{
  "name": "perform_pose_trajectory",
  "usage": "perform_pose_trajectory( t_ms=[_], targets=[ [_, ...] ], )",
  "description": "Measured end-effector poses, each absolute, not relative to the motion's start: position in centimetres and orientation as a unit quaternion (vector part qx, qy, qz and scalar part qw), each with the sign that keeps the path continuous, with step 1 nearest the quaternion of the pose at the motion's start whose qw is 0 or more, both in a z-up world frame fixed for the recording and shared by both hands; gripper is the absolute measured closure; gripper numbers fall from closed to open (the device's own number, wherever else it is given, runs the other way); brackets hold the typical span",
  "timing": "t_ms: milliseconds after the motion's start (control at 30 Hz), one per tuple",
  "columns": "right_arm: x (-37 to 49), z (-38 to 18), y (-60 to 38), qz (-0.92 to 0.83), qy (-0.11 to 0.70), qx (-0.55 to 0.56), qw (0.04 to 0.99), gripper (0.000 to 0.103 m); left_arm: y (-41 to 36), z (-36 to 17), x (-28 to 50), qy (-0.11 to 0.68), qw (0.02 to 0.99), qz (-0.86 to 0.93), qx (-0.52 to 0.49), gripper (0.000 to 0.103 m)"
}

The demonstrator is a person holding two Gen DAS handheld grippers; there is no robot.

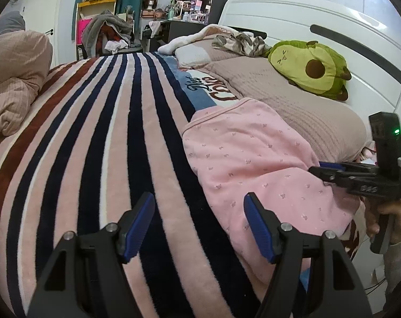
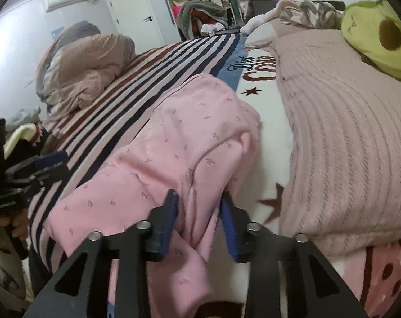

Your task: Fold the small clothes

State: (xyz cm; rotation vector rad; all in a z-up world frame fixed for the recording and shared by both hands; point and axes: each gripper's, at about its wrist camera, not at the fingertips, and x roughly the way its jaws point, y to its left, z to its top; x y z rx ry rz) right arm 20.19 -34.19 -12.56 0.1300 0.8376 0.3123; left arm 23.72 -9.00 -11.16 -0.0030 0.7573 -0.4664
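Pale pink garment (image 1: 256, 159) with tiny butterfly print. Blanket (image 1: 107, 145) striped navy, pink, white and dark red, blue band with dark script. Ribbed dusty-pink pillow (image 1: 293, 100). Green avocado plush (image 1: 310, 69), brown pit. Claw pads (image 1: 136, 225) blue, frames black.

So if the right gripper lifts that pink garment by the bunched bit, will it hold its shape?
Probably not. The pink garment is creased and slumped on the striped blanket, so it looks floppy, light, and likely to drape and unfold. The soft blanket may drag on it.
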Motion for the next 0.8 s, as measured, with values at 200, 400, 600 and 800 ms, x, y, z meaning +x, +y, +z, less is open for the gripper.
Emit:
perform_pose_trajectory(
  t_ms=[200, 400, 600, 800],
  targets=[
    [19.6, -12.6, -35.3, 0.189, 0.413, 0.106, 0.885, 0.047, -10.4, -12.2, 24.9, 0.381, 0.895, -0.230, -0.004, 0.037],
    [19.7, -14.5, -35.2, 0.212, 0.437, 0.132, 0.864, 0.038, -11.6, -13.8, 26.3, 0.406, 0.883, -0.236, -0.009, 0.037],
    [20.5, -16.2, -35.6, 0.229, 0.444, 0.165, 0.850, 0.031, -12.1, -14.9, 27.3, 0.420, 0.874, -0.242, -0.026, 0.037],
    [21.0, -16.3, -34.9, 0.239, 0.440, 0.166, 0.849, 0.032, -12.4, -16.3, 28.2, 0.449, 0.850, -0.270, -0.061, 0.037]
  ],
)
